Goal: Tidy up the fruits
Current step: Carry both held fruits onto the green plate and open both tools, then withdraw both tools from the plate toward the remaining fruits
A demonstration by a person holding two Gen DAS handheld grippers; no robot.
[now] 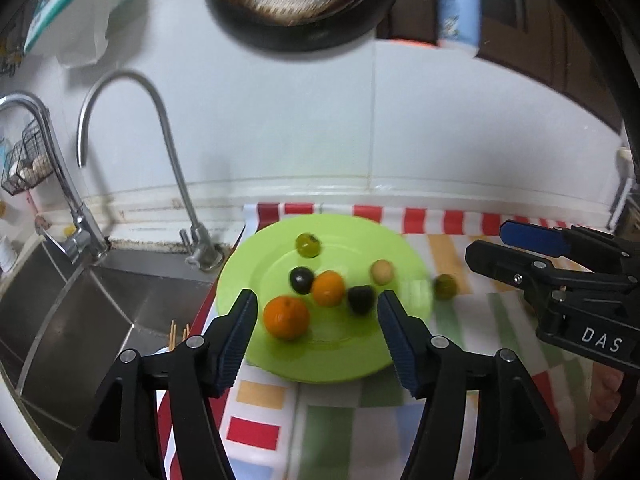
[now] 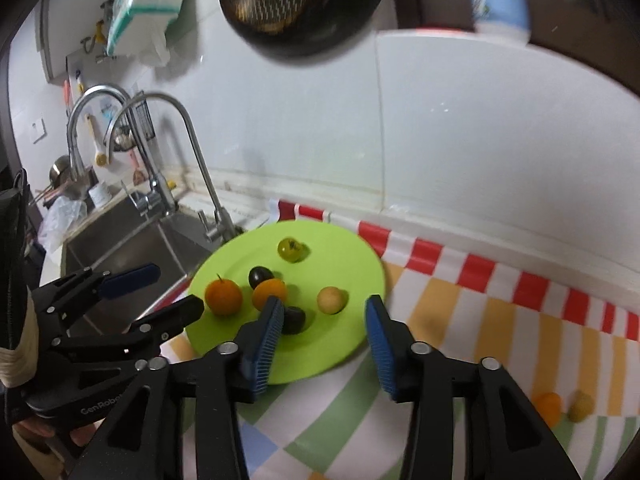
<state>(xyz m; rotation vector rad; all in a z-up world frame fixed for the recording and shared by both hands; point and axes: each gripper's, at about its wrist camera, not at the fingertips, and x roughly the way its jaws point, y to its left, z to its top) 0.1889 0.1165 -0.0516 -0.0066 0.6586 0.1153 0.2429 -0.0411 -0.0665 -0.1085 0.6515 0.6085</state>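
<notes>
A lime green plate (image 1: 352, 360) (image 2: 340, 256) lies on a checked cloth next to the sink. On it are two oranges (image 1: 286, 317) (image 2: 223, 296), two dark plums (image 1: 301, 280) (image 2: 260, 276), a green fruit (image 1: 308, 245) (image 2: 291, 249) and a pale yellow fruit (image 1: 381, 272) (image 2: 332, 300). Another green fruit (image 1: 445, 286) lies on the cloth just right of the plate. My left gripper (image 1: 316, 312) (image 2: 176, 288) is open and empty above the plate's near side. My right gripper (image 2: 324, 312) (image 1: 484, 244) is open and empty over the plate.
A steel sink (image 1: 100, 312) with two taps (image 1: 168, 152) lies left of the plate. An orange fruit (image 2: 548, 406) and a yellowish fruit (image 2: 582, 406) lie on the cloth at far right. A dark pan (image 1: 300, 0) and a bottle (image 1: 458, 8) hang above.
</notes>
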